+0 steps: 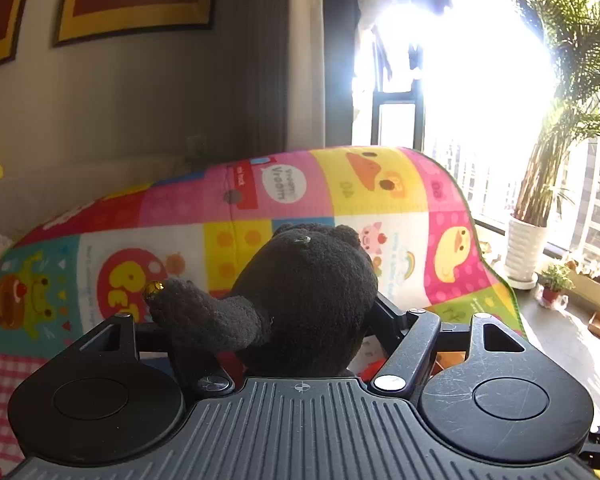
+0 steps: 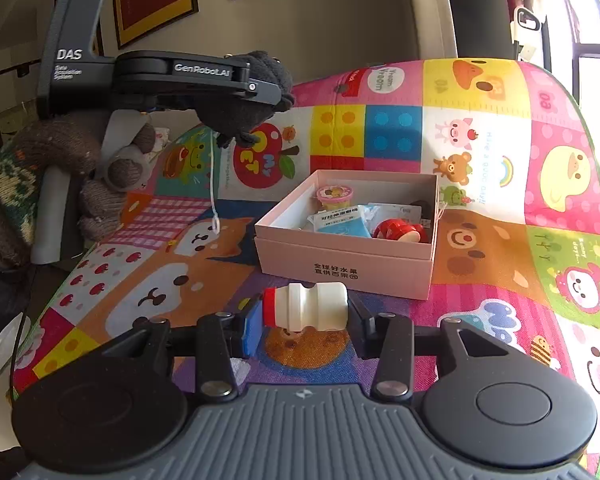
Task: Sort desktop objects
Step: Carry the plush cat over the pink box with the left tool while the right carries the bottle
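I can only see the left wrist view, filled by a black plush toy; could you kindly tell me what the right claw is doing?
Observer: The right claw grips a small white plastic bottle with a red cap, lying sideways.
Operator: Thank you; is there a container nearby?
Observer: Yes, an open pale pink cardboard box sits on the colourful cartoon play mat, just beyond the bottle.
Operator: Is it empty?
Observer: No, it holds a blue packet and a red toy.

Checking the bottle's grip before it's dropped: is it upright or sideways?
Sideways: the white bottle lies level between the right gripper pads, red cap pointing left.
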Tool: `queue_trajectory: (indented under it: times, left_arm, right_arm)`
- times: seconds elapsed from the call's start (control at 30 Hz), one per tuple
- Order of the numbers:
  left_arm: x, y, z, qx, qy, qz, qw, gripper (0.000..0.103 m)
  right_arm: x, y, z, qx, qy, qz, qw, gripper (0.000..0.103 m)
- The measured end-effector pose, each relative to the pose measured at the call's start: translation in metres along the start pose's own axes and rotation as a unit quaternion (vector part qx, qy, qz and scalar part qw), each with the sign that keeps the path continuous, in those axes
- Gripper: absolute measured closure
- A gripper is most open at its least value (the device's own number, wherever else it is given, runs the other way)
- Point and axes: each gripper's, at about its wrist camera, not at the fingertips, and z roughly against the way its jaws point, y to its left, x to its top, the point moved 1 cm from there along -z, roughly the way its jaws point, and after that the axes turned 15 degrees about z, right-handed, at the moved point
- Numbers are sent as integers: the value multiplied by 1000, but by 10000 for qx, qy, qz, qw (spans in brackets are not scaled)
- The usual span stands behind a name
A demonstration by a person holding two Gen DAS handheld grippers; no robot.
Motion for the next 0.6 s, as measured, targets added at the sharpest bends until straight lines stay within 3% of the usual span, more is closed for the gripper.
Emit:
queue_trajectory:
  times: [0.3,0.5,0.6]
  left_arm:
    - [3,-1,-77,-292,206,354,9987,28]
    - [-30,13,-101,-260,819,414,9954,26]
    - [-46,19,-103,-162,1000,240,9946,20]
  right_arm:
    - [-9,-14,-30,-58,409,-182,9990,60]
    - [-11,-8,-43,14,527,-97,9986,60]
    - [-11,-7,-48,11,589,-91,9982,60]
